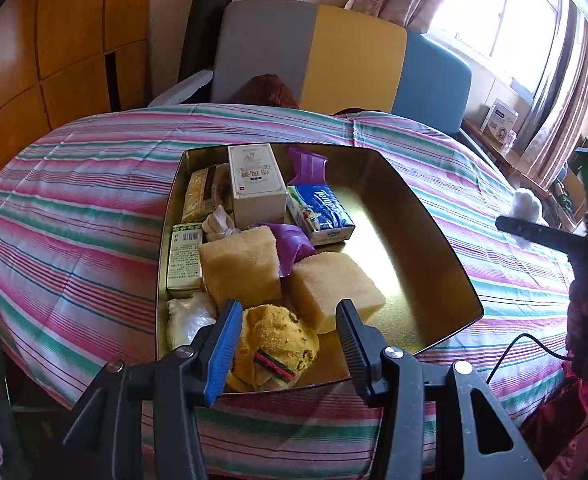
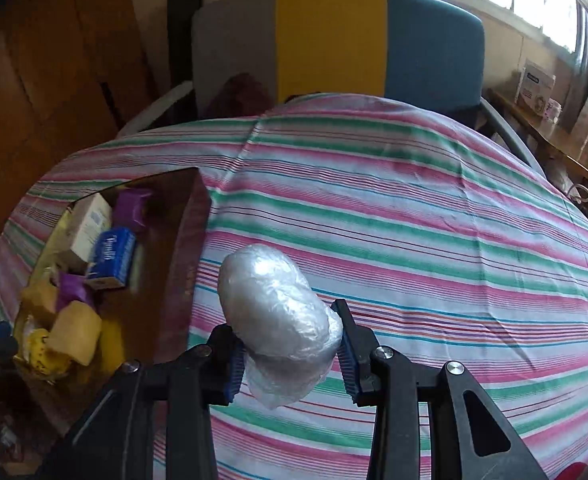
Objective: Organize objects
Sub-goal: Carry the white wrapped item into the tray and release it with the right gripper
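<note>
The right claw (image 2: 290, 354) is clamped on a plastic-wrapped bundle (image 2: 276, 312), its blue pads pressing the bundle's lower sides while the rounded top sticks out past the fingertips. It hangs above the striped tabletop (image 2: 433, 248), which lies bare ahead and to the right as far as its curved far edge. To the left stands the gold tin (image 2: 198, 224), its near right wall close beside the bundle. The left claw (image 1: 290, 320) is half open with nothing gripped, poised over the tin's near end, a yellow sock (image 1: 278, 344) lying below and between its fingers. The left half of the tin is crowded with two sponges (image 1: 240, 266), a white box (image 1: 257, 184), a tissue pack (image 1: 319, 214) and purple wrappers (image 1: 292, 242); its right half (image 1: 405, 240) is bare metal up to the rim.
</note>
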